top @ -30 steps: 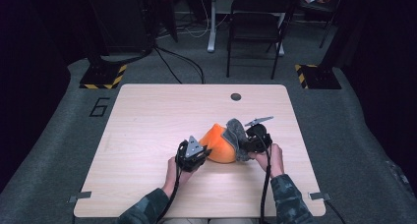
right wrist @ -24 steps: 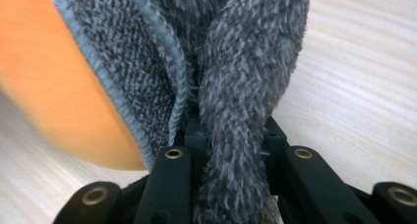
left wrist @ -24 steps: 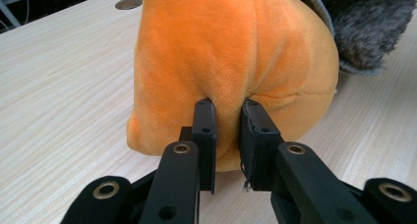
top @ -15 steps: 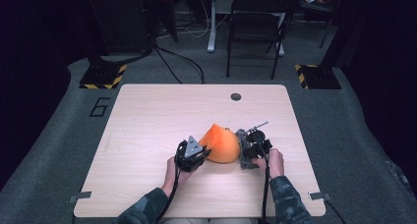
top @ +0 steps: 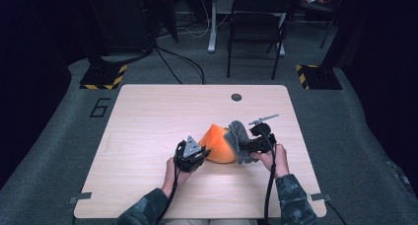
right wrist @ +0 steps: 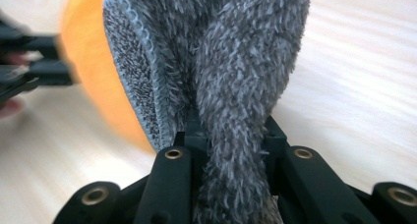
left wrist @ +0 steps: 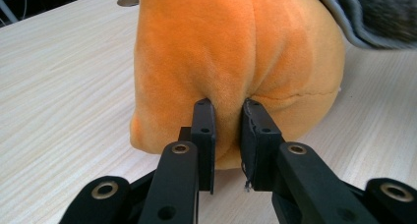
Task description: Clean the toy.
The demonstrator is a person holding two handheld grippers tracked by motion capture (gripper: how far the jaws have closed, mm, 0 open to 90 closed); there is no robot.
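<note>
Grippers pinch mid-table — left gripper (left wrist: 227, 135) orange plush (left wrist: 236, 62), right gripper (right wrist: 231, 135) grey cloth (right wrist: 236, 62).

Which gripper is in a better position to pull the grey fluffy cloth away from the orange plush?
The right gripper, probably: its jaws are already shut on the grey fluffy cloth. The left gripper pinches a fold of the orange plush and can hold it in place.

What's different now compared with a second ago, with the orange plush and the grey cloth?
The right hand-held gripper, shut on the grey cloth, shifted a little toward the person and back, and the cloth's fold against the orange plush shifted with it. Nothing was taken or let go. The left hand-held gripper kept its pinch on the plush, which stayed put on the table.
</note>
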